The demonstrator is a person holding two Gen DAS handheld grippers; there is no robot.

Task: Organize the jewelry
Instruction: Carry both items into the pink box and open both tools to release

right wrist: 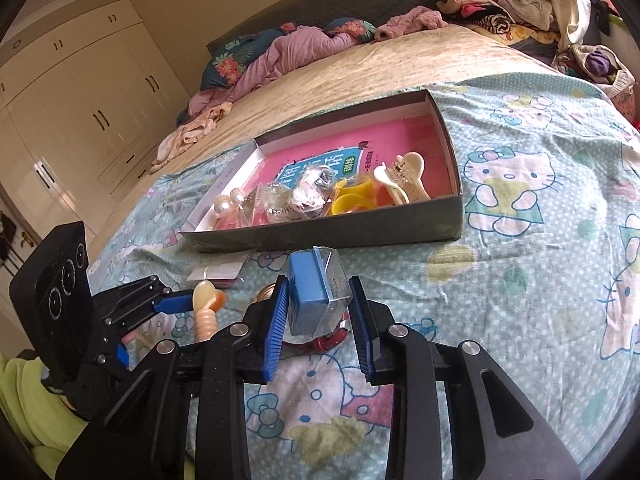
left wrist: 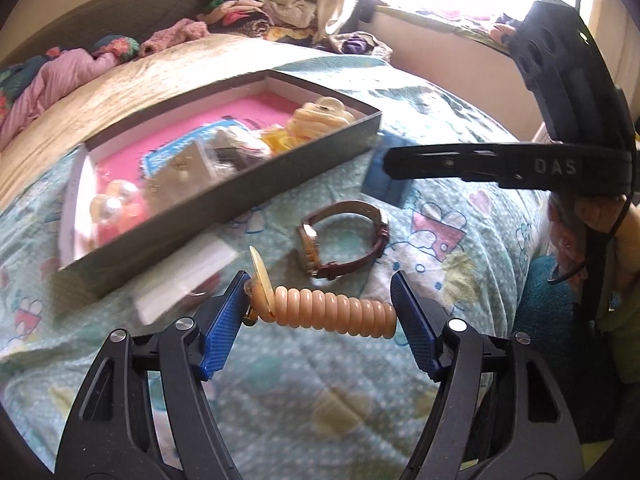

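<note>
My left gripper (left wrist: 320, 292) is shut on a peach coiled hair clip (left wrist: 332, 312), one pad at each end; a flat oval plate stands up at the clip's left end. It hangs just above the bedspread. The same hair clip (right wrist: 206, 320) shows low left in the right wrist view. My right gripper (right wrist: 318, 286) is shut on a small blue box (right wrist: 314, 298) in clear wrap, lifted off the bed. A watch (left wrist: 344, 236) with a dark red strap lies between the two grippers. Beyond them lies an open dark tray (left wrist: 240, 196) with a pink floor.
The tray (right wrist: 360, 234) holds a cream claw clip (right wrist: 404, 178), yellow rings (right wrist: 352, 196), pearl pieces (right wrist: 228, 200) and clear packets. A white card packet (left wrist: 188, 280) lies by its near wall. Crumpled clothes are heaped at the far side of the bed. A wardrobe (right wrist: 80, 112) stands on the left.
</note>
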